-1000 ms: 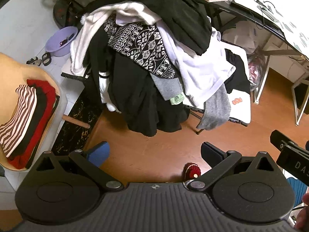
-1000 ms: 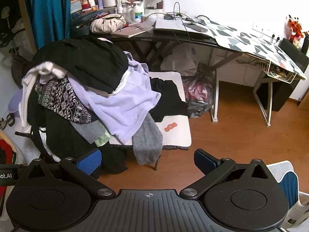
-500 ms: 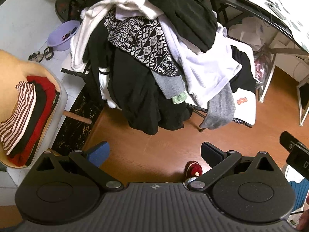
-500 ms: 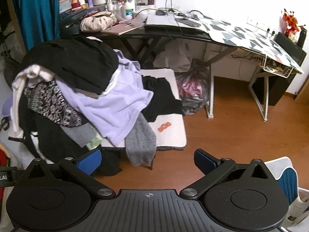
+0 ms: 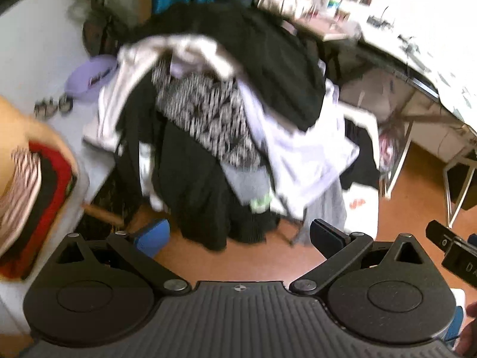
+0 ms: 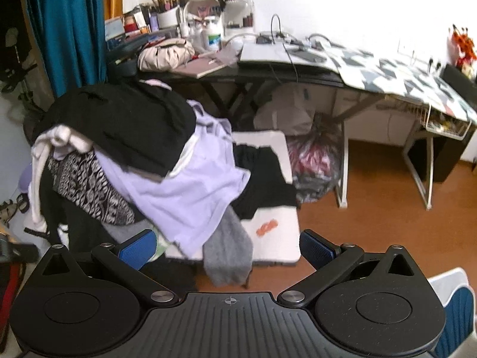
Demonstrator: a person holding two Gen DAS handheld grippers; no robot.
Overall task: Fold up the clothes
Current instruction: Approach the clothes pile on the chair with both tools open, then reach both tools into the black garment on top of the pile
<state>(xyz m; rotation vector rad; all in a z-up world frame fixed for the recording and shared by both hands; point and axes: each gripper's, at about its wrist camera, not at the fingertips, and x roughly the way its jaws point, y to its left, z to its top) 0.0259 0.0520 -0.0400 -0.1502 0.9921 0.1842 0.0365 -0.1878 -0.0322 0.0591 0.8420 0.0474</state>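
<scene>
- Straight ahead of both tools sits the heap of unfolded clothes [image 6: 125, 161], piled high on a small white surface [image 6: 277, 223] and spilling over its near edge toward the floor.
- The left tool [image 5: 238, 232] has its fingers spread wide with nothing between them; it hangs short of the heap, over bare wooden floor [image 5: 259, 259].
- The right tool [image 6: 228, 246] is likewise spread and empty, with the grey garment [image 6: 228, 253] dangling just beyond its fingers.
- On top of the heap lies a black garment [image 6: 125, 125], under it a pale lilac shirt [image 6: 193, 191]; a black-and-white patterned piece [image 5: 205, 116] hangs on the side nearer the left tool.
- Off to the left of the left tool there is a small stack of folded clothes [image 5: 26, 191], striped, black and red, lying on a tan seat [image 5: 18, 125]. That looks to me like the finished part.
- My reading: only a few pieces are done, and the great bulk remains. No garment is in hand, so the next piece is yet to be picked.
- The left view is blurred, so fine detail in the heap escapes me.
</scene>
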